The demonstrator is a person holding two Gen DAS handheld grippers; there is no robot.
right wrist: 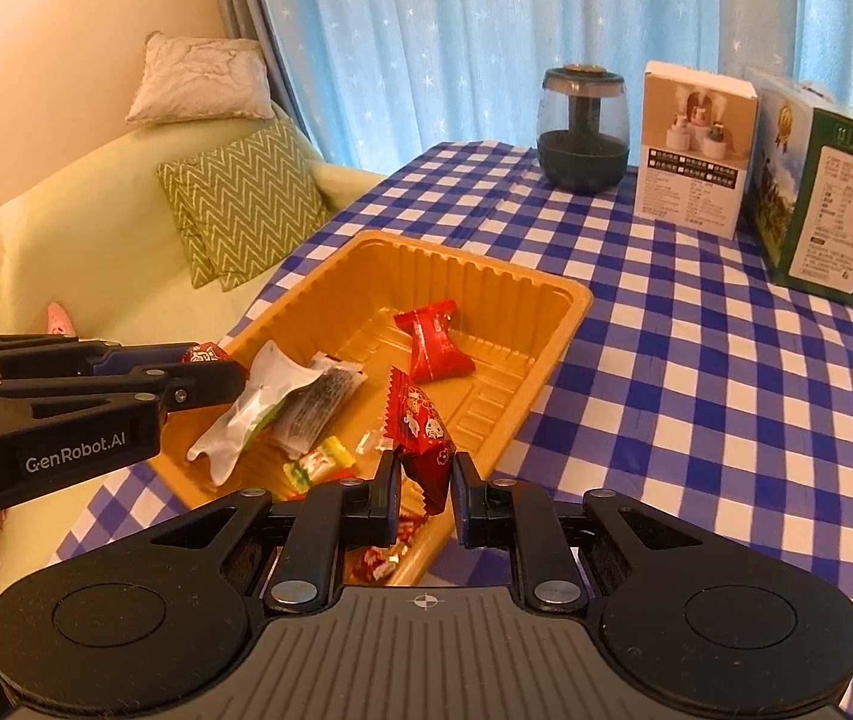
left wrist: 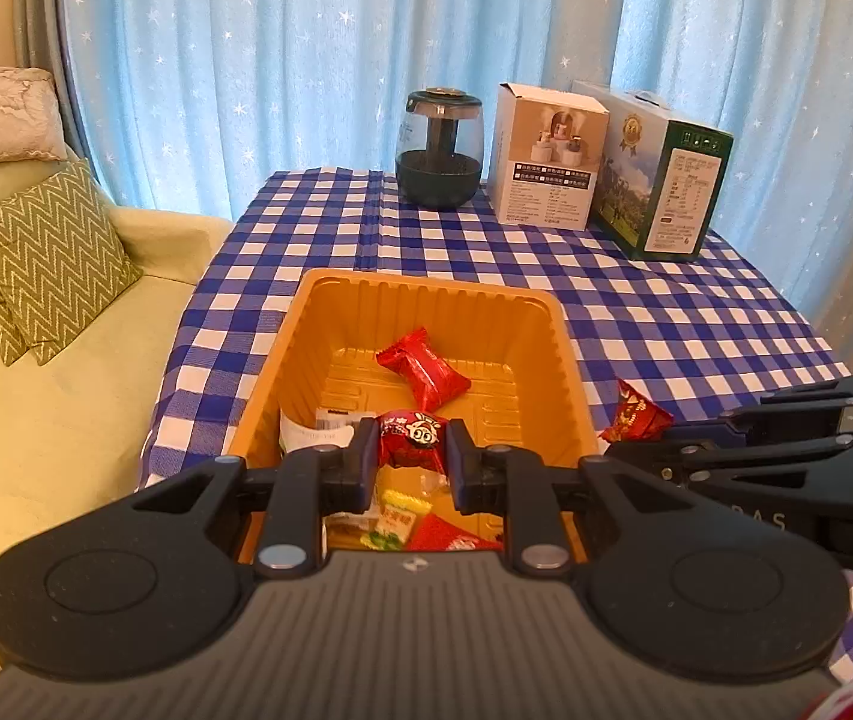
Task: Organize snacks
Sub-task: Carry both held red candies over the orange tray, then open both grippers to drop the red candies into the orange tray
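An orange plastic tray (left wrist: 318, 324) (right wrist: 552, 324) sits on the blue checked tablecloth. It holds a red wrapped snack (left wrist: 426, 369) (right wrist: 435, 342), white packets (right wrist: 264, 402), a yellow-green candy (right wrist: 318, 465) and small red sweets. My left gripper (left wrist: 411, 450) is shut on a red cartoon snack packet (left wrist: 411, 435) above the tray's near end; it also shows in the right wrist view (right wrist: 210, 369). My right gripper (right wrist: 426, 489) is shut on a red patterned snack packet (right wrist: 420, 432) over the tray's near right rim; it also shows in the left wrist view (left wrist: 636, 435) with its packet (left wrist: 636, 411).
A dark green glass jar (left wrist: 439, 147) (right wrist: 583, 129), a white box (left wrist: 549, 156) (right wrist: 693, 150) and a green box (left wrist: 654, 171) (right wrist: 816, 186) stand at the table's back. A pale green sofa (left wrist: 66, 408) with a zigzag cushion (left wrist: 42, 258) (right wrist: 240, 204) is left of the table.
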